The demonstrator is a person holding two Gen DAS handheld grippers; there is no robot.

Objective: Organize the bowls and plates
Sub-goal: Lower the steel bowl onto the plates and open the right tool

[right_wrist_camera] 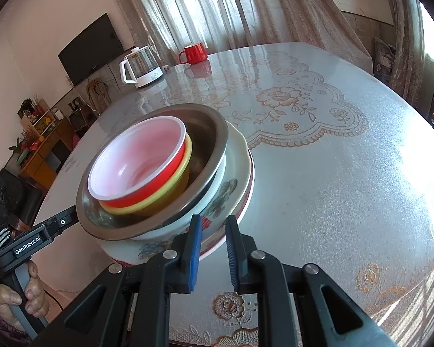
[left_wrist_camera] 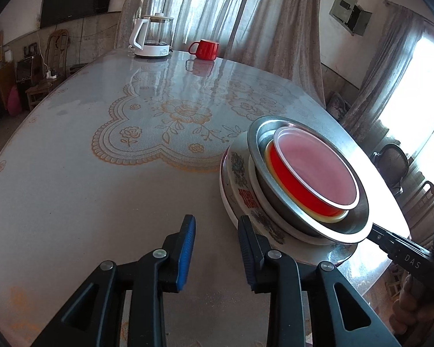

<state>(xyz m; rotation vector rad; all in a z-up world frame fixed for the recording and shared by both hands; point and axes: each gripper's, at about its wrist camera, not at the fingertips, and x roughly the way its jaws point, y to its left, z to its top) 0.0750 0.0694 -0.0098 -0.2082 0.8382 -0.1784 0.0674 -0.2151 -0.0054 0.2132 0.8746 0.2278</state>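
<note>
Nearest to my left camera was the left gripper (left_wrist_camera: 215,232), its jaws a little apart with only bare table between them; its right finger stood just beside the rim of the flowered plate (left_wrist_camera: 237,170), and I could not tell if it touched. No earlier view was given to me, so I say only that it held nothing. In the right camera the right gripper (right_wrist_camera: 212,232) had its blue pads (right_wrist_camera: 195,248) a small gap apart, and the plate's edge (right_wrist_camera: 217,243) lay behind them; whether the pads pressed on it I could not tell.

The stack stood near the table's edge closest to me. On the flowered plate sat a white bowl (right_wrist_camera: 231,170), in it a steel bowl (right_wrist_camera: 214,133), then a yellow bowl (right_wrist_camera: 188,156), and on top a red bowl (right_wrist_camera: 156,156) with a pale inside. The upper bowls leaned to one side.

The round table (right_wrist_camera: 332,173) had a lace-pattern cover with flowers. At its far side stood a glass kettle (right_wrist_camera: 141,66) with white handle, and near it a red mug (right_wrist_camera: 193,53). Behind them hung curtains (right_wrist_camera: 217,5), and a dark screen (right_wrist_camera: 91,47) was on the wall. A hand (right_wrist_camera: 17,300) gripped the left tool's handle.
</note>
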